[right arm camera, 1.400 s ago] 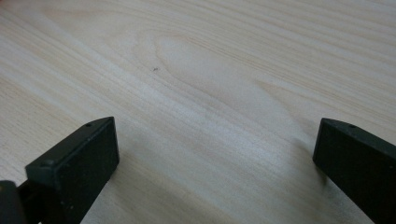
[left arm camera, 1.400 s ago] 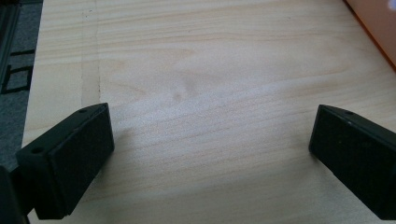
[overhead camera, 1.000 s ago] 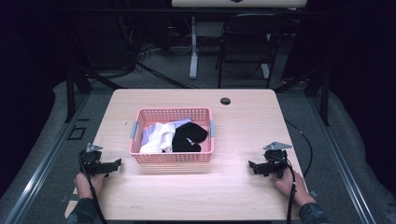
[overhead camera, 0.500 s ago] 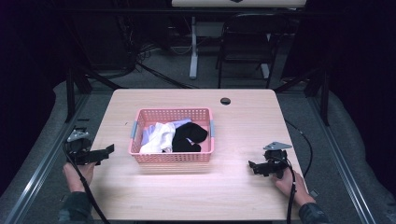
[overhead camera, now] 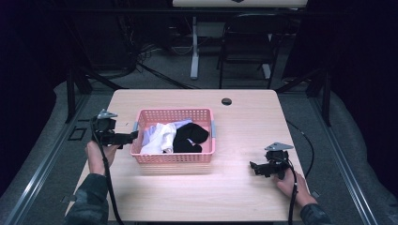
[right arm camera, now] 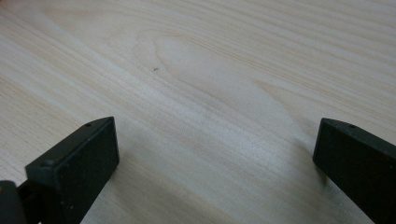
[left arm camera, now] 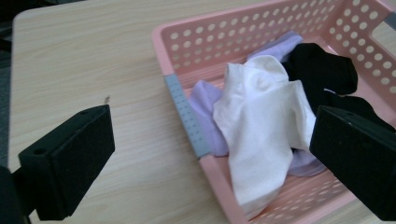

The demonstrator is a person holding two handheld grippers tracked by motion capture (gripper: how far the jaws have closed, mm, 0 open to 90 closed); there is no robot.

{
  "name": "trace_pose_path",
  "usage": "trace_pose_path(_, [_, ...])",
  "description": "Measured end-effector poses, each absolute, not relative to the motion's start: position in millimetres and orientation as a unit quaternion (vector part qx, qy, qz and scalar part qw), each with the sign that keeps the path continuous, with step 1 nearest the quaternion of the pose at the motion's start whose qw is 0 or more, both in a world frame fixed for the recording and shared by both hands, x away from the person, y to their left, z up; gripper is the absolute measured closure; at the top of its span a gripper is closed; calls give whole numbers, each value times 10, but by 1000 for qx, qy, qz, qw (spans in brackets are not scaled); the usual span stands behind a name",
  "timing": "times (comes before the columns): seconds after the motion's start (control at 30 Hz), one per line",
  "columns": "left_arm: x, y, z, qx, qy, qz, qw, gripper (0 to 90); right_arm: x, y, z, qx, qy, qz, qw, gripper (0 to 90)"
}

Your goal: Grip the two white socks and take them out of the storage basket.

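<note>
Since before, left tongs (overhead camera: 130, 137) nearer basket (overhead camera: 173, 157)

**What things are made of**

The table (overhead camera: 244, 136) looks like pale wood, smooth and matt, with thin grain lines. The pink basket (left arm camera: 196, 51) looks like hard plastic full of little holes, with a grey strip (left arm camera: 187, 116) on its rim. The white sock (left arm camera: 261, 126), purple cloth (left arm camera: 205, 102) and black sock (left arm camera: 322, 70) look soft. The black jaws look matt.
</note>
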State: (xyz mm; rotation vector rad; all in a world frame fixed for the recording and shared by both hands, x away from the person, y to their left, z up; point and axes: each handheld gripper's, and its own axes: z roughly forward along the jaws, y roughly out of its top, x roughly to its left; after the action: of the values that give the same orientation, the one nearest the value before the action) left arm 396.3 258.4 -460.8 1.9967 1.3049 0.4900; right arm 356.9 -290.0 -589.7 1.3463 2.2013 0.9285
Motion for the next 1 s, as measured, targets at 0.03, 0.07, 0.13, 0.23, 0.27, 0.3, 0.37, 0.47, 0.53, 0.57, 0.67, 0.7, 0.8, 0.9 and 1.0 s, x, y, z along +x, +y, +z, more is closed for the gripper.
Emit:
trace_pose_path(0.03, [3963,2584,-4608,769,503,189,346,0,3569,-2900,-5897,481,787,332,198,0])
trace_pose_path(0.07, [4009,2497,-4600,776,496,188,342,0,3569,-2901,-5896,481,787,330,199,0])
trace_pose_path(0.13, [4054,2428,-4610,778,495,185,340,0,3569,-2900,-5896,481,787,331,198,0])
trace_pose_path(0.23, [4100,2382,-4611,785,492,174,335,0,3569,-2900,-5897,481,787,332,198,0])
trace_pose_path(0.27, [4134,2340,-4615,787,492,170,333,0,3569,-2901,-5896,481,787,332,198,0])
trace_pose_path(0.3, [4134,2340,-4615,787,492,170,333,0,3569,-2901,-5896,481,787,332,198,0])
trace_pose_path(0.37, [4171,2300,-4603,791,489,165,329,0,3569,-2901,-5896,481,787,332,198,0])
trace_pose_path(0.47, [4216,2227,-4605,794,486,160,327,0,3570,-2901,-5896,481,787,332,198,0])
trace_pose_path(0.53, [4271,2156,-4601,800,484,154,319,0,3570,-2901,-5896,481,787,332,198,0])
trace_pose_path(0.57, [4271,2156,-4601,800,484,154,319,0,3570,-2901,-5896,481,787,332,198,0])
trace_pose_path(0.67, [4328,2080,-4612,803,483,150,316,0,3570,-2900,-5897,481,787,332,198,0])
trace_pose_path(0.7, [4344,2061,-4622,802,484,149,317,0,3570,-2900,-5897,481,787,332,198,0])
trace_pose_path(0.8, [4422,1980,-4672,807,482,137,312,0,3570,-2901,-5896,481,787,332,198,0])
trace_pose_path(0.9, [4491,1905,-4748,813,481,119,306,0,3571,-2901,-5896,481,787,332,198,0])
trace_pose_path(1.0, [4556,1822,-4831,817,482,103,298,0,3571,-2902,-5896,480,788,331,198,0])
